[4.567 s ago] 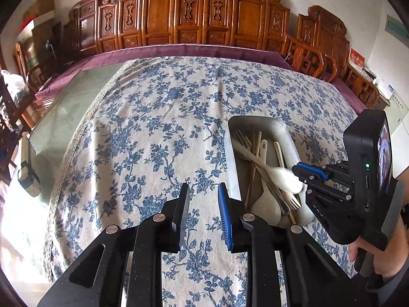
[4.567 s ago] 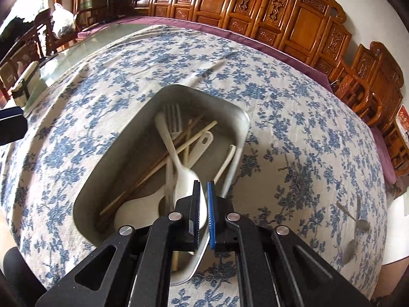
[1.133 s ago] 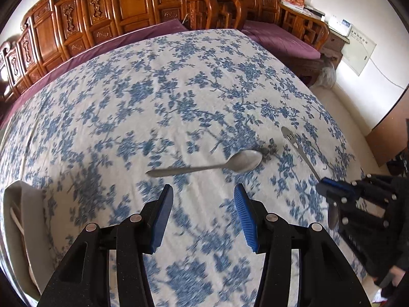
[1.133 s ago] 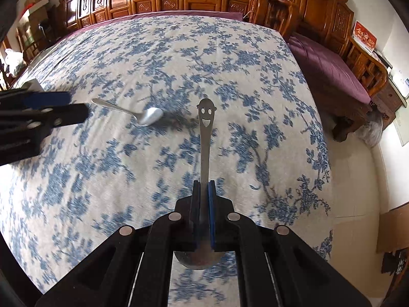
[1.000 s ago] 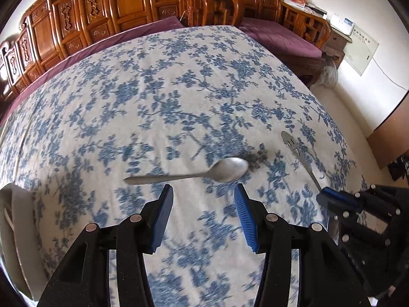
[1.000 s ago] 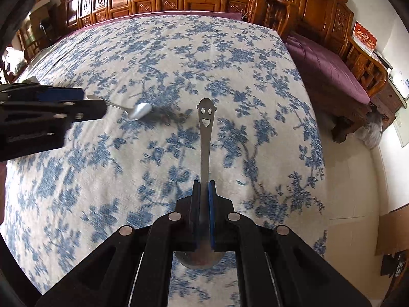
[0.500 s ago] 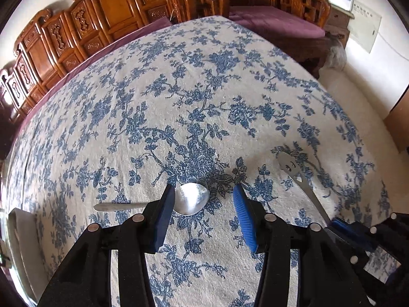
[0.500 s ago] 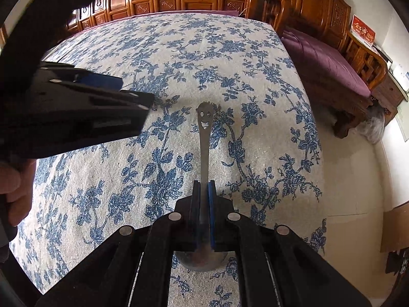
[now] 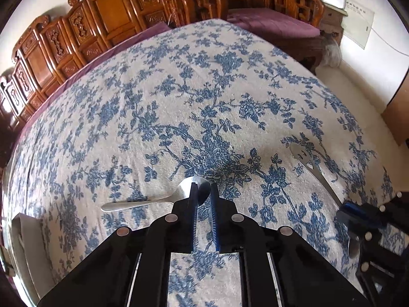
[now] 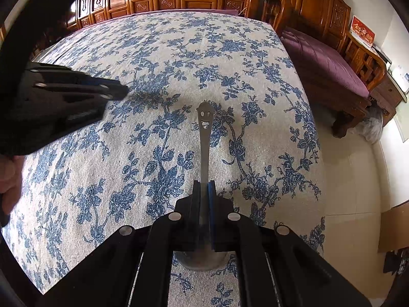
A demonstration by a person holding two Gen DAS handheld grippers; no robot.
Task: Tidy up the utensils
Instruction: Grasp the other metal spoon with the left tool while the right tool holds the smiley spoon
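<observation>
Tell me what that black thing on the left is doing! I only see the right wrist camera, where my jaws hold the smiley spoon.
Observer: That is the left gripper. Its tips are at the bowl of a plain metal spoon that your view hides.
Operator: Did it grab it?
Observer: Its jaws are nearly closed with a small gap. I cannot tell whether they pinch the bowl.
Operator: Where does that spoon go?
Observer: Probably into the metal tray. Its corner shows at the far left edge of the left wrist view.
</observation>
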